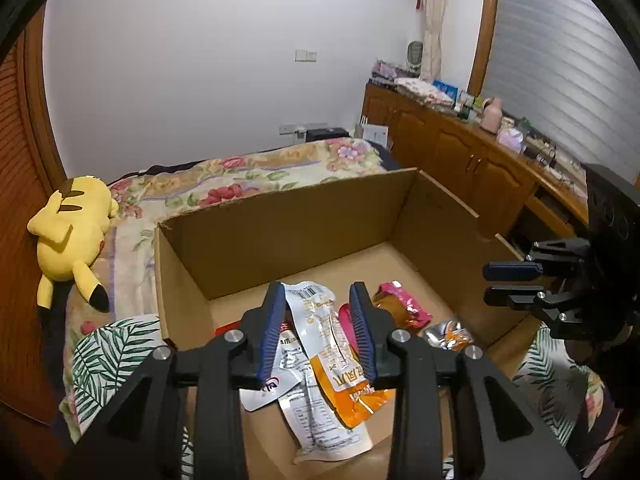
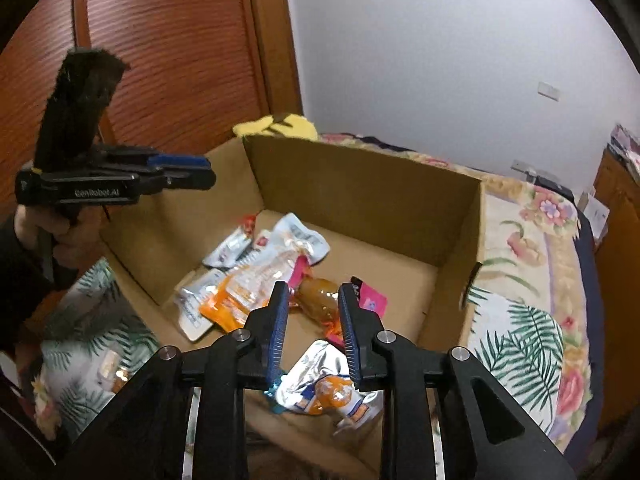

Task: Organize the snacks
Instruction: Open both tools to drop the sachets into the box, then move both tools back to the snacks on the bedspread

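Observation:
An open cardboard box stands on the bed and holds several snack packets. An orange and white packet lies in the middle, a pink packet beside it, and a silver and orange packet near the front wall. My left gripper is open and empty above the packets; it also shows in the right wrist view. My right gripper is open and empty over the box; it shows in the left wrist view.
The box sits on a floral bedspread. A yellow plush toy lies at the bed's left edge by the wooden wall. A leaf-pattern cloth lies around the box. A wooden cabinet with clutter stands on the right.

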A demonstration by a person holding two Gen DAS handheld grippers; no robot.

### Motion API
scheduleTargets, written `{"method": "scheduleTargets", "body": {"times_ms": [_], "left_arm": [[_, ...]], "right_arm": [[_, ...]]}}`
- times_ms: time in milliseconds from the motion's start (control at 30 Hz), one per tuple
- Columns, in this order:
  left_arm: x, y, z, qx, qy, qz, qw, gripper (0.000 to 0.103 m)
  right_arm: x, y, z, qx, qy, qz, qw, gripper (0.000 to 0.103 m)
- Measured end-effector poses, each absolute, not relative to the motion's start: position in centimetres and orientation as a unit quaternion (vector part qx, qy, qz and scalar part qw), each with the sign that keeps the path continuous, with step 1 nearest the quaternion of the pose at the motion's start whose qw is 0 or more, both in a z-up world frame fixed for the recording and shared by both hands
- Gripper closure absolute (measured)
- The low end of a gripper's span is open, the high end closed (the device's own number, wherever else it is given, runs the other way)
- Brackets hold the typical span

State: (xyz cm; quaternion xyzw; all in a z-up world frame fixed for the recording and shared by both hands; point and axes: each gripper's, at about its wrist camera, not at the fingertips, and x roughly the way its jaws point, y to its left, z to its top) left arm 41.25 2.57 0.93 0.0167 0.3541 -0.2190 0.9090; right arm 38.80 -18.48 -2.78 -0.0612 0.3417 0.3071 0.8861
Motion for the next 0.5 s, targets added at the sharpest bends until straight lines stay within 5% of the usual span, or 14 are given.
{"method": "scheduleTargets", "body": {"times_ms": [500], "left_arm": [[34.7, 5.0, 4.9, 0.004, 0.312, -0.205, 0.928, 0.065]], "right_arm": [[31.5, -21.0, 0.4, -0.029, 0.336, 0.252, 0.907, 0.078]]}}
